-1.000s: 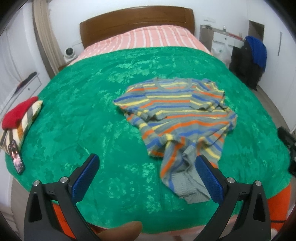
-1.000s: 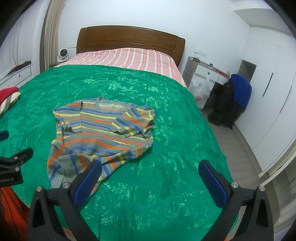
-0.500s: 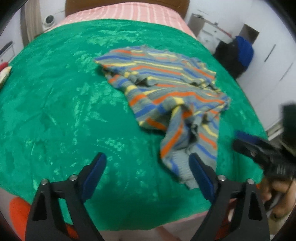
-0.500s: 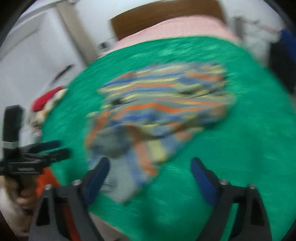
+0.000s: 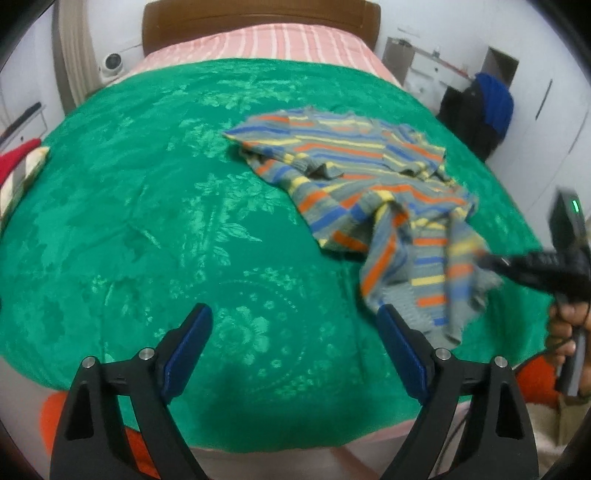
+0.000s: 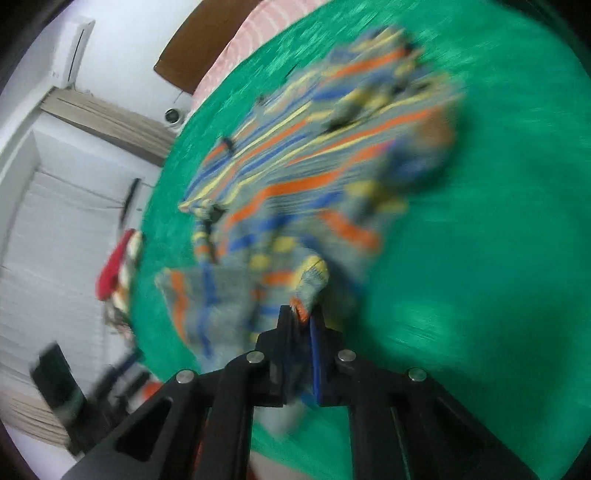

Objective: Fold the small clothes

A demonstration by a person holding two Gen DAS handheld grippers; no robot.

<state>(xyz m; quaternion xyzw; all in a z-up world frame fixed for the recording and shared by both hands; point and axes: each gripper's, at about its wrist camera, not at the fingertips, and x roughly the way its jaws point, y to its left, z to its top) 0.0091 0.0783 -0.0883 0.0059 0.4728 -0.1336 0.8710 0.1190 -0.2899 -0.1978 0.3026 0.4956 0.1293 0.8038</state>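
A small striped sweater (image 5: pixel 373 184), grey with orange, blue and yellow bands, lies crumpled on the green bedspread (image 5: pixel 166 221). My left gripper (image 5: pixel 291 343) is open and empty above the bed's near edge, left of the sweater's hem. My right gripper (image 6: pixel 303 317) is shut on a fold of the sweater's lower edge (image 6: pixel 310 280). In the left wrist view the right gripper (image 5: pixel 491 262) reaches in from the right and lifts that edge. The right wrist view is blurred by motion.
A red and striped pile (image 5: pixel 18 166) lies at the bed's left edge. The wooden headboard (image 5: pixel 258 18) and pink striped sheet are at the far end. Dark and blue clothes (image 5: pixel 487 107) hang by the right wall.
My right gripper has swung in to the sweater's lower edge and shut on it, lifting the cloth. My left gripper stayed open and shifted slightly at the bed's near edge.
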